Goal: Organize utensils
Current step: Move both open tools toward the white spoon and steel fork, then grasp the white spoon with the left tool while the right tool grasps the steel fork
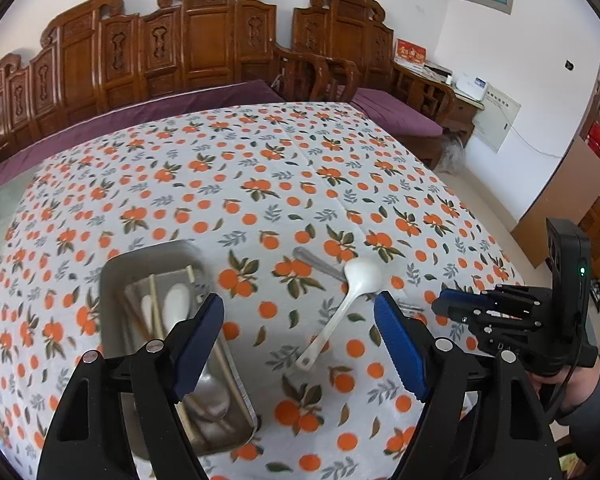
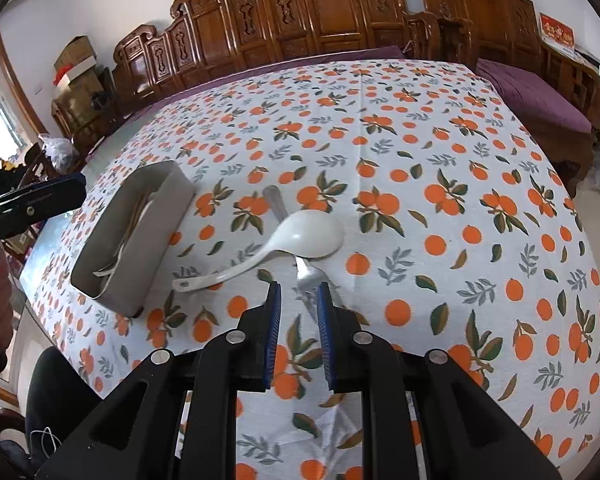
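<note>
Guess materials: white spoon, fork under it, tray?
White spoon: probably glazed ceramic, maybe melamine; smooth, glossy and opaque.
Fork: metal, likely stainless steel; grey with bright reflections on the tines.
Tray: metal too, brushed or matte; dull grey walls with a soft sheen and a thin rim.

One white spoon [image 2: 300,236], one fork [image 2: 306,276], one tray [image 2: 140,264]
</note>
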{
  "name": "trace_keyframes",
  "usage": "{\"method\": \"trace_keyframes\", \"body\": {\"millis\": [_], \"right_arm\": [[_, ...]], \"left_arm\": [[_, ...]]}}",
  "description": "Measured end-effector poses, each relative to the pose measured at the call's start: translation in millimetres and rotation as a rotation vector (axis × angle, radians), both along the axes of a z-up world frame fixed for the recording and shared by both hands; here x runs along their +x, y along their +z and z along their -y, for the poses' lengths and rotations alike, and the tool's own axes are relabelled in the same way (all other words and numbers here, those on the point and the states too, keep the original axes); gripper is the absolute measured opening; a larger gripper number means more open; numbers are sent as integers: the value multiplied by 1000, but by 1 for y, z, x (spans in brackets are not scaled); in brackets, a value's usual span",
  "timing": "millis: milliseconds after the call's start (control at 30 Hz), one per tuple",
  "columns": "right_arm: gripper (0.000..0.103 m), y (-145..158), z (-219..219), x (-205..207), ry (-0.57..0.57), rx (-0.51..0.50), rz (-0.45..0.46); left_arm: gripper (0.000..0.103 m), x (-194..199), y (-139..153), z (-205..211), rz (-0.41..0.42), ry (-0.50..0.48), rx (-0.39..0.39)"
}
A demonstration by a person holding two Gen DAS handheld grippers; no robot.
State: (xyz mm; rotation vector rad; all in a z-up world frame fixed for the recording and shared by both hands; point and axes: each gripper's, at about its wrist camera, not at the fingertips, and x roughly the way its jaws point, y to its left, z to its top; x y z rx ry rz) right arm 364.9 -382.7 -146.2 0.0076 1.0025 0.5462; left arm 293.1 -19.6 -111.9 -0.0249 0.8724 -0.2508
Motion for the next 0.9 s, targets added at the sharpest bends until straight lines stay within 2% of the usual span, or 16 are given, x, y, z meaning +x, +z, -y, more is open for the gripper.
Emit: {"method": "trace_keyframes", "body": {"millis": [267, 467, 700, 767, 900], "right_arm": [[20, -12, 15, 10, -23, 10, -21], [20, -19, 19, 13, -27, 11, -33], [20, -22, 23, 14, -33, 17, -41], [20, -21, 24, 15, -33, 18, -40], [20, -19, 25, 16, -33, 20, -36]], "left_arm": [[64, 28, -21, 31, -41, -63, 21], [59, 50, -55, 52, -111, -103, 49], [37, 67, -98, 70, -206, -143, 77], [36, 71, -106, 74, -221, -150, 87], [28, 76, -113, 79, -233, -167, 94]]}}
